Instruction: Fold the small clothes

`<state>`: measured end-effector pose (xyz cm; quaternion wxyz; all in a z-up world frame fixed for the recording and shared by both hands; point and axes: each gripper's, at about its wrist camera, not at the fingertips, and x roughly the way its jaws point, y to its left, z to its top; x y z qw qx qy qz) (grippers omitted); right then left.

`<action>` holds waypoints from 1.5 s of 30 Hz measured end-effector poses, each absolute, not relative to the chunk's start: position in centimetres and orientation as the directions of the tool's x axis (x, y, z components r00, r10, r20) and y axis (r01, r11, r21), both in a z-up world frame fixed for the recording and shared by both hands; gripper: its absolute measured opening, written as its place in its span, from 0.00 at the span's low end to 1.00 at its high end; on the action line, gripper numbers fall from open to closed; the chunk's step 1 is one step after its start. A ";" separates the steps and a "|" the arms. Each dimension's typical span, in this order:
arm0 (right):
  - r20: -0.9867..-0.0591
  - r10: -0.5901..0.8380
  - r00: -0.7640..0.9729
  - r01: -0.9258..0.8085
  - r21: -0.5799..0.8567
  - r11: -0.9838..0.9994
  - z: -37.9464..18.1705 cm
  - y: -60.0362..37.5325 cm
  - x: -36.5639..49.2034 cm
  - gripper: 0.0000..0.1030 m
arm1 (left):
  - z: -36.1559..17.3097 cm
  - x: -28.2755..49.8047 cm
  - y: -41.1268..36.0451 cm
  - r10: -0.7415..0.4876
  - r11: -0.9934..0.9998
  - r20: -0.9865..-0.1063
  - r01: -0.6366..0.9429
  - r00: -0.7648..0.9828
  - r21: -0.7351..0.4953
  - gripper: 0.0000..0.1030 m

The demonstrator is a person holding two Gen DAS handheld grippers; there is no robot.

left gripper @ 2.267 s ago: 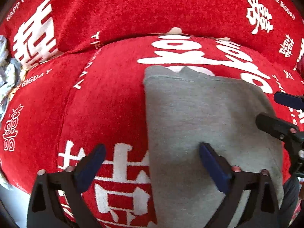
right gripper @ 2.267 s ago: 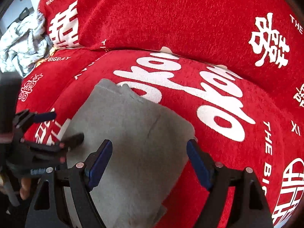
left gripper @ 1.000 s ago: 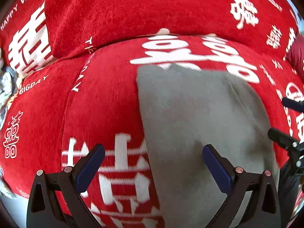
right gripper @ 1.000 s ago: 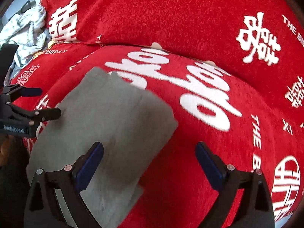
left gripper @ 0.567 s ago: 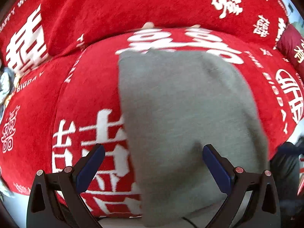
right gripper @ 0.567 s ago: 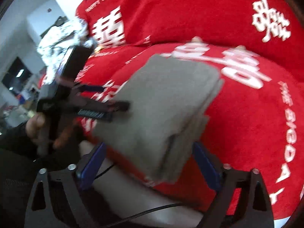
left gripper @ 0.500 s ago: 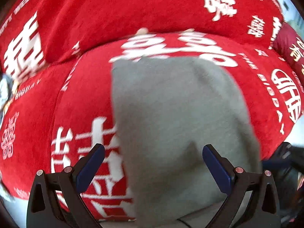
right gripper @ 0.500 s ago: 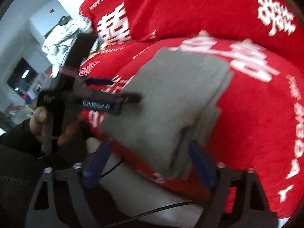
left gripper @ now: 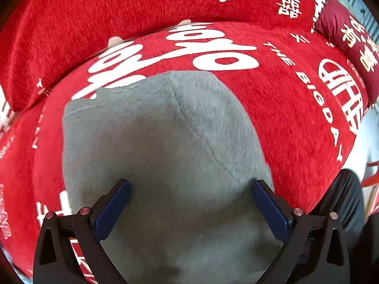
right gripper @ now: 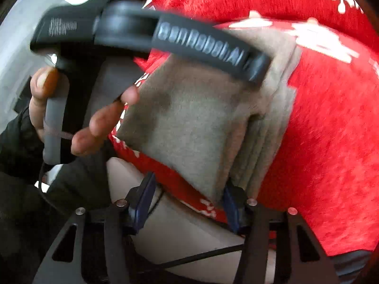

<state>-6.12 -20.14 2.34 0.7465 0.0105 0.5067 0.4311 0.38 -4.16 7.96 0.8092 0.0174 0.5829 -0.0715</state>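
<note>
A folded grey garment (left gripper: 161, 146) lies on the red sofa cushion (left gripper: 296, 108). My left gripper (left gripper: 189, 203) hovers over its near half, open, with both blue pads wide apart above the cloth. In the right wrist view the garment (right gripper: 189, 118) shows its stacked layers at the cushion's front edge. My right gripper (right gripper: 187, 201) sits low at that edge with its jaws closing. The garment's near corner and the red cover's hem are between them. The right pad touches the corner; the left pad stands clear of it. A finger of the left gripper (right gripper: 208, 45) crosses over the garment.
A person's hand (right gripper: 94, 118) in a dark sleeve holds the left gripper's handle. The red backrest (left gripper: 142, 11) with white lettering rises behind the cushion. A dark red pillow (left gripper: 350, 37) sits at the far right. Pale floor (right gripper: 189, 236) with a black cable lies below the cushion's front.
The left gripper slid right, so the garment is now centred under it. The right gripper dropped to the cushion's front edge and its jaws narrowed around the garment's near corner.
</note>
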 end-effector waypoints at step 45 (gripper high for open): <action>-0.873 0.383 0.302 -0.945 -0.222 0.240 6.8 -11.6 -1.9 0.78 | 6.9 -7.8 6.8 -0.023 0.985 -0.950 0.171 0.313 0.033 1.00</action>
